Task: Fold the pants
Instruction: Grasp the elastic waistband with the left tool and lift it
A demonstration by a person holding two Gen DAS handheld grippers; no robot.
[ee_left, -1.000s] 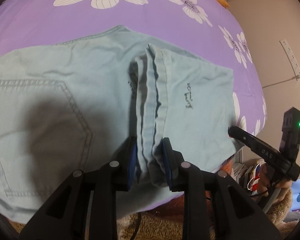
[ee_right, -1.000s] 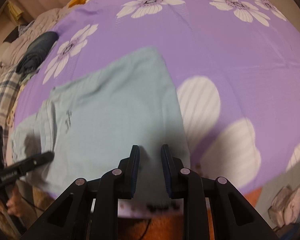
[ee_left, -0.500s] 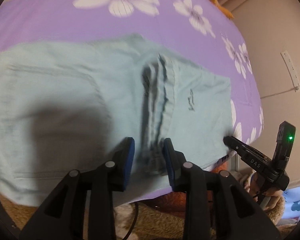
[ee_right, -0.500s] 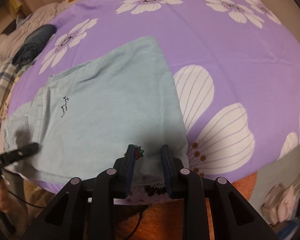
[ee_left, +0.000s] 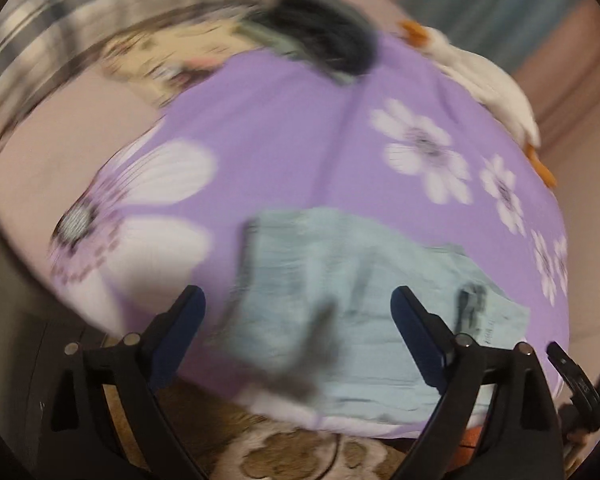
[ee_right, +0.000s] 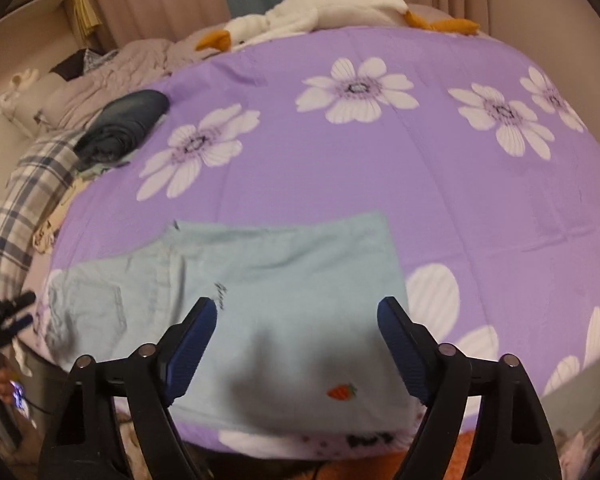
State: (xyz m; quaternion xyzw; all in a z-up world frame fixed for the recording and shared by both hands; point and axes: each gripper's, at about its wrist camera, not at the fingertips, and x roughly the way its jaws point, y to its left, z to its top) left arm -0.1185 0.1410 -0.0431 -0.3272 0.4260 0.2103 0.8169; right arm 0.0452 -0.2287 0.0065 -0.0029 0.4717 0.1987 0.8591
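The light blue pants (ee_right: 260,292) lie folded and flat on the purple flowered bedsheet (ee_right: 380,168), near its front edge. A small carrot patch (ee_right: 342,392) shows on the near part. My right gripper (ee_right: 296,320) is open and empty, above the pants' near edge. In the blurred left wrist view the pants (ee_left: 360,300) lie ahead, and my left gripper (ee_left: 298,312) is open and empty above their left part. The other gripper's tip (ee_left: 572,372) shows at the right edge.
A dark folded garment (ee_right: 124,124) lies at the bed's far left, beside a plaid blanket (ee_right: 24,200). A white plush goose (ee_right: 332,8) lies along the far edge. A patterned rug (ee_left: 320,452) lies below the bed's front edge.
Both grippers have opened and let go of the pants, and have pulled back and up. The left wrist view has swung left and is blurred by motion.
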